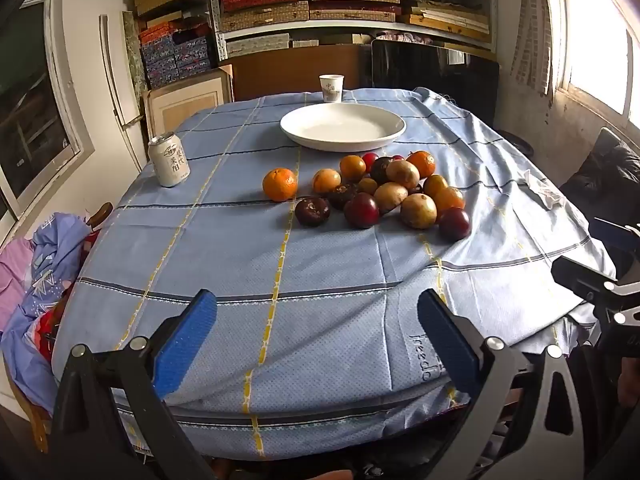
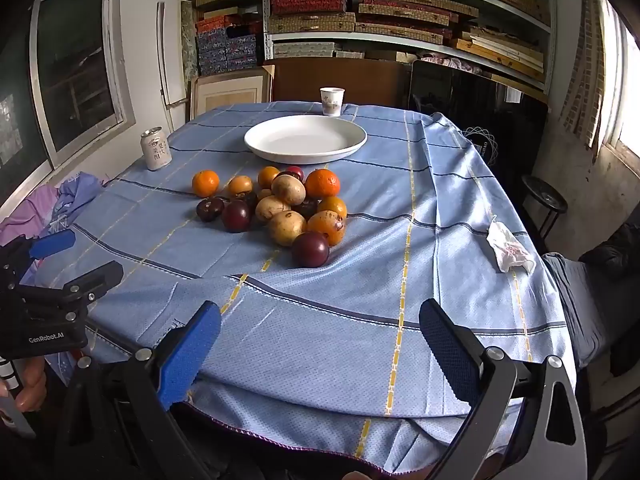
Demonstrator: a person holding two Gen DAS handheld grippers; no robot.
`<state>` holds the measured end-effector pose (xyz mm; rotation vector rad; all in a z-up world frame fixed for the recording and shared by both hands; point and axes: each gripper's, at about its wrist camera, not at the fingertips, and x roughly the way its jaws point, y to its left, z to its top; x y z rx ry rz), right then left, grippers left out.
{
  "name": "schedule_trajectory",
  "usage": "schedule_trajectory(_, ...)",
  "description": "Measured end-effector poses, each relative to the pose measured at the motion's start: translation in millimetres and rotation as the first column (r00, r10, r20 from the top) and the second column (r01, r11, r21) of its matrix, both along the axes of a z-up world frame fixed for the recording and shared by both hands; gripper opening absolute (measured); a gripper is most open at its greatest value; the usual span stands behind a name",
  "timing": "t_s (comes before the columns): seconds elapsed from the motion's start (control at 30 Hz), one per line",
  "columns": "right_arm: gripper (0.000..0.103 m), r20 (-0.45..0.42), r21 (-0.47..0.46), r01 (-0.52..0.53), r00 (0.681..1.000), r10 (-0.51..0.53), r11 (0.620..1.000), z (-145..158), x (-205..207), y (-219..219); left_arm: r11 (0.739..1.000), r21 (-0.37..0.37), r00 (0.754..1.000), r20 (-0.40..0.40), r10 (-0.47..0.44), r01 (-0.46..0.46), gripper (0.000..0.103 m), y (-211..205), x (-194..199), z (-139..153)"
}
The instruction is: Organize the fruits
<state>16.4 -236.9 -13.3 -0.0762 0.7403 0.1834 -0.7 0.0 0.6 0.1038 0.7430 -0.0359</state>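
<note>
Hovering at the near table edge, the left gripper point(image 1: 316, 340) and right gripper point(image 2: 320, 344) both hold their blue-padded jaws apart, gripping nothing. Beyond them, the heap of orange, tan and dark-purple fruits point(image 1: 384, 192) sits mid-tablecloth before the empty white round plate point(image 1: 343, 126). Only the right view shows the crumpled white tissue point(image 2: 508, 250) clearly.

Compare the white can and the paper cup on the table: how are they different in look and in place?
The can stands near the left edge of the table, left of the white plate; the paper cup stands at the far edge, behind the plate. The can has a closed metal top; the cup has an open mouth. The can is straight-sided; the cup narrows toward its base. Both are white, upright, printed with dark characters, and apart from the fruits.
</note>
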Motion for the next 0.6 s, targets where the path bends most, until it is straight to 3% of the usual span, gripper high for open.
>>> schedule_trajectory(0.6, 0.100, -0.003, 0.000, -0.003, 1.000, 0.003, 1.000, -1.1, 0.2, 2.3, 1.000, -0.004, 1.000, -0.009, 0.002, -0.002, 0.099, 0.6, 0.8, 0.1)
